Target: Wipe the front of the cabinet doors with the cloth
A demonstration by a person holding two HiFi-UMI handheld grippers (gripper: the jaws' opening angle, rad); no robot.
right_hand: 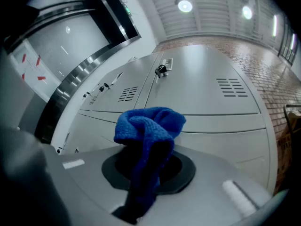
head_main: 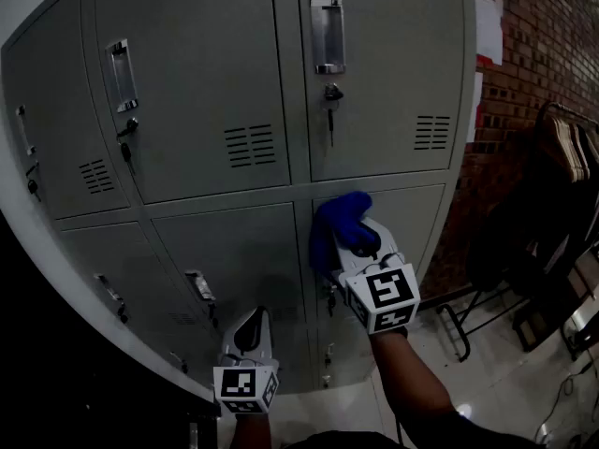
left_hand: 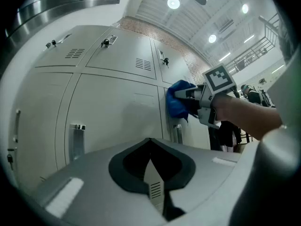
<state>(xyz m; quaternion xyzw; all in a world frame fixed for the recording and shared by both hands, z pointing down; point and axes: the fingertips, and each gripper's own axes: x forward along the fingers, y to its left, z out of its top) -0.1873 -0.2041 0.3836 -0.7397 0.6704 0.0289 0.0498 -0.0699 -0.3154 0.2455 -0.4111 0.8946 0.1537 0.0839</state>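
Observation:
A grey metal locker cabinet fills the head view, with doors in two rows. My right gripper is shut on a bunched blue cloth, which rests against the upper left corner of the lower right door. In the right gripper view the cloth bulges out of the jaws, with the doors close ahead. My left gripper hangs lower, shut and holding nothing, near the lower middle door. The left gripper view shows its closed jaws, the cloth and the right gripper.
Upper doors carry metal handles and keys hanging in locks. A brick wall stands right of the cabinet. Dark garments on a rack and a metal frame stand on the glossy floor at right.

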